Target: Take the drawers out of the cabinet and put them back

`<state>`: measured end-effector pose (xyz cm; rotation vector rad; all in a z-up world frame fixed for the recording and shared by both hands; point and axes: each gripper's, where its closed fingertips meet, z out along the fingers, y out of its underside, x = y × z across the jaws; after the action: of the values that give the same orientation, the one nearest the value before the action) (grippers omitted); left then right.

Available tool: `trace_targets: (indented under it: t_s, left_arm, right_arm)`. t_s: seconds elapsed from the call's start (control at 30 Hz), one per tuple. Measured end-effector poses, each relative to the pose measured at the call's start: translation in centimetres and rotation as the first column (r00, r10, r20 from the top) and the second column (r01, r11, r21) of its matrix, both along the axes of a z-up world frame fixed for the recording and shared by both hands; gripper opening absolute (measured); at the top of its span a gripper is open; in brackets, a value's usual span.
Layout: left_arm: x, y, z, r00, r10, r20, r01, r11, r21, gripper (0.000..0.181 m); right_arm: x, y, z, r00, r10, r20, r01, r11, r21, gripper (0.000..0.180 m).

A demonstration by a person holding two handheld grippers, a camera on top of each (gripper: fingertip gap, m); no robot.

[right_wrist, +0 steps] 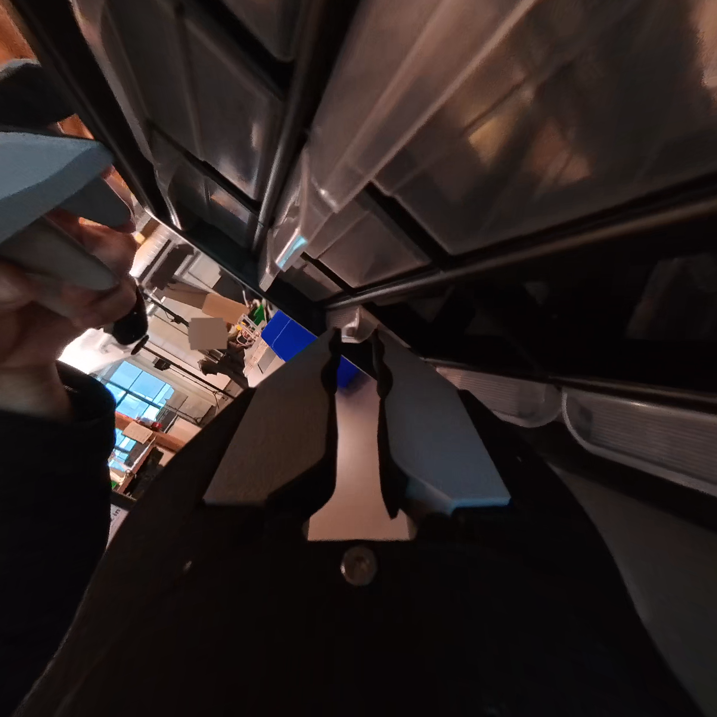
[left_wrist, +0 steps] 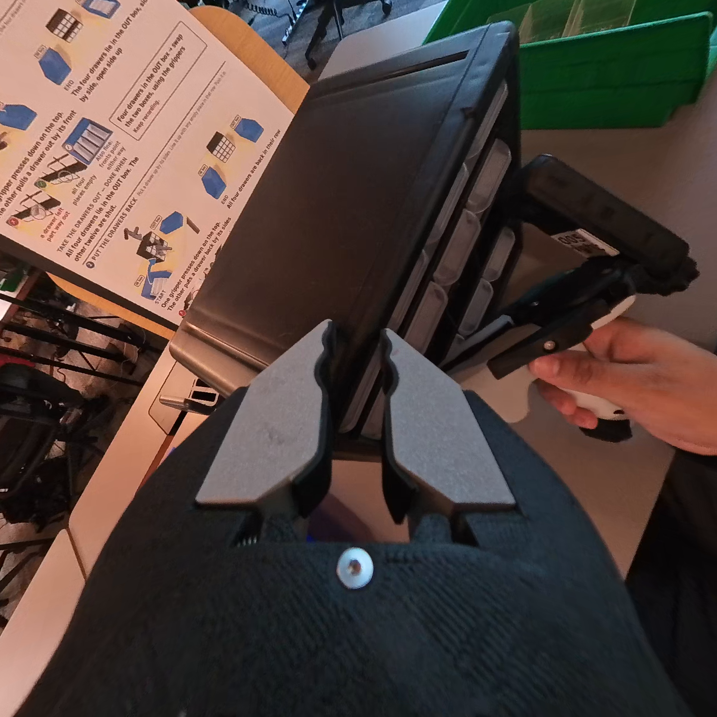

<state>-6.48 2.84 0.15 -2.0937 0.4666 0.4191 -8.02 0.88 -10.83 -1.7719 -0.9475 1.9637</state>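
Though both views are close and tilted, the essentials show:
Cabinet (left_wrist: 349, 186): black, on the table, left gripper (left_wrist: 357, 345) at its top edge, jaws a narrow gap apart, holding nothing.
Drawers (right_wrist: 485, 135): clear plastic, probably light, stiff, slippery.
Right gripper (right_wrist: 355, 341): slightly parted around a drawer's front tab (right_wrist: 351, 324); grip unclear.

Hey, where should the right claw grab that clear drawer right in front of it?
Probably by the small clear pull tab jutting from the drawer's front, coming straight on from the cabinet face. The tab already sits between the right claw fingertips; the rest sits in its slot.
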Motion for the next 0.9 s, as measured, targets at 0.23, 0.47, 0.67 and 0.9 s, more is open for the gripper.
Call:
trace_targets:
  t_s: [0.23, 0.47, 0.67, 0.9]
  left_arm:
    - [-0.1, 0.1, 0.0, 1.0, 0.012, -0.016, -0.012, 1.0, -0.014, 0.022]
    - [-0.2, 0.1, 0.0, 1.0, 0.006, -0.021, -0.006, 1.0, -0.014, 0.022]
    - [-0.1, 0.1, 0.0, 1.0, 0.008, -0.006, -0.008, 1.0, -0.004, 0.022]
    - [-0.1, 0.1, 0.0, 1.0, 0.013, -0.017, -0.014, 1.0, -0.015, 0.021]
  right_arm:
    - [0.7, -0.8, 0.0, 0.999, 0.023, -0.022, -0.024, 0.999, -0.038, 0.008]
    - [5.7, -4.4, -0.3, 0.987, 0.162, 0.001, -0.161, 0.983, 0.085, 0.007]
    - [7.6, -2.5, -1.6, 0.985, 0.062, 0.161, -0.125, 0.9, 0.418, 0.038]
    - [7.3, -1.7, 1.8, 0.977, -0.058, 0.204, -0.165, 0.399, 0.902, 0.056]
